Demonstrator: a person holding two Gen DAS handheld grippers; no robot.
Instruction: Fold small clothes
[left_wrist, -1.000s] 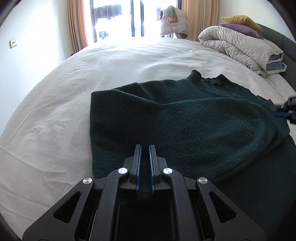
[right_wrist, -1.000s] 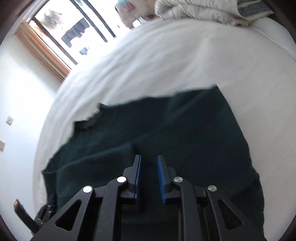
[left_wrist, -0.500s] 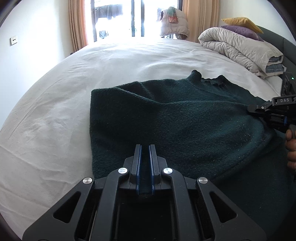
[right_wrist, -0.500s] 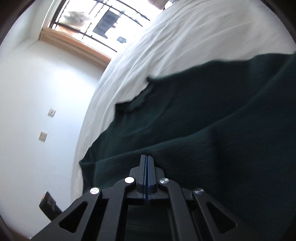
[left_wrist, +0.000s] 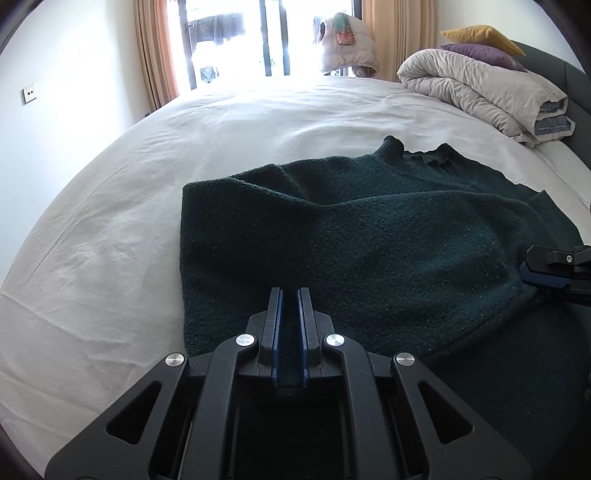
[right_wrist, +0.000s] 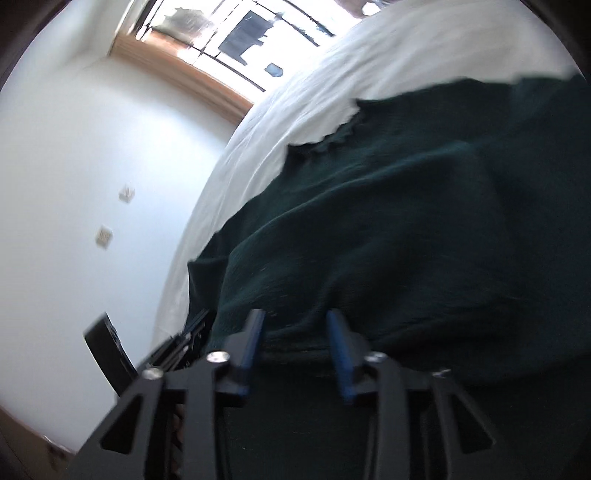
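A dark green knitted sweater (left_wrist: 369, 240) lies on the white bed, collar toward the window, with its lower part folded over. My left gripper (left_wrist: 290, 295) is shut on the sweater's near edge, and dark knit fills the narrow gap between its blue pads. In the right wrist view, which is blurred, my right gripper (right_wrist: 295, 321) hovers low over the sweater (right_wrist: 406, 221). Its jaws are opening, and a folded edge lies between them without being pressed. The left wrist view shows the right gripper (left_wrist: 532, 273) at the sweater's right side.
The white sheet (left_wrist: 110, 240) spreads wide to the left and beyond the collar. A rolled grey duvet (left_wrist: 480, 92) with yellow and purple pillows sits at the far right by the headboard. A pale jacket (left_wrist: 347, 48) hangs at the bright window.
The right gripper went from open to shut and now stands open again. It has tipped and sunk to the sweater's right fold. The left gripper has not moved.
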